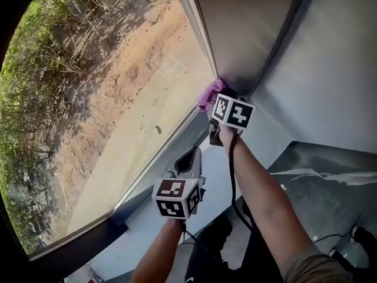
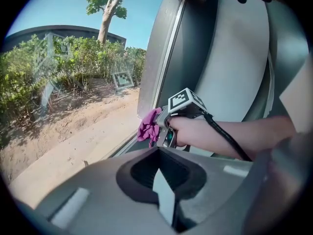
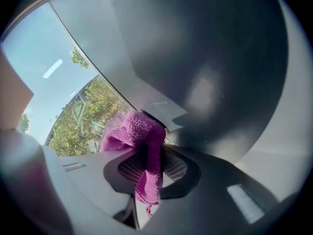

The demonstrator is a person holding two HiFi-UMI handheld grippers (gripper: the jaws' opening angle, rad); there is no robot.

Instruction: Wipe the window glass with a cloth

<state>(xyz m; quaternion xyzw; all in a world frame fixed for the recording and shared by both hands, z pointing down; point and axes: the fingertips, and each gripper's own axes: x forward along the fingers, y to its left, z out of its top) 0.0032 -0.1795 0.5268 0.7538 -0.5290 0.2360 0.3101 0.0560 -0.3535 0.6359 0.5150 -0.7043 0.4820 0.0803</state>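
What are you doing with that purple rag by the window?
A person is cleaning the window glass. The right gripper is shut on a purple cloth, pushed into the glass's bottom corner by the frame. The left gripper is shut and empty, held lower down, away from the glass.

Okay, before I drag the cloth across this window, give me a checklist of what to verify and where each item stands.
1. Purple cloth clamped in right gripper: ok, jaws shut on it.
2. Cloth pressed on window glass: cannot tell; it sits at the pane's lower corner by the frame.
3. Left gripper out of the path: ok, below the pane, jaws together, empty.
4. Cable off the glass: ok, it runs along the forearm.
5. Dark speck on the glass or outside: cannot tell.
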